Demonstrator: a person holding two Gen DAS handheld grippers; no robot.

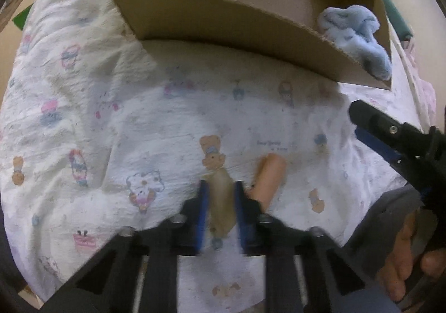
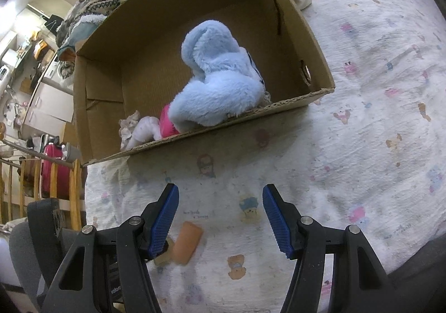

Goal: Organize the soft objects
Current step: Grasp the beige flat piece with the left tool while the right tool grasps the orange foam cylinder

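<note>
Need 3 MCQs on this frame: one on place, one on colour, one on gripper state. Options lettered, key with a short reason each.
1. Where is the blue plush toy?
A. Inside the cardboard box
B. On the bedsheet beside the box
C. In the right gripper

2. What colour is the small soft piece lying loose on the bedsheet near the left gripper?
A. Green
B. Orange
C. Black

3. What state is the right gripper in?
A. Shut on the blue plush
B. Shut on a tan object
C. Open, holding nothing

Answers:
1. A, the plush sits within the box walls in the right wrist view.
2. B, it shows orange on the sheet in both views.
3. C, its jaws stand wide apart with only sheet between them; the left gripper is the one shut on the tan soft object.
</note>
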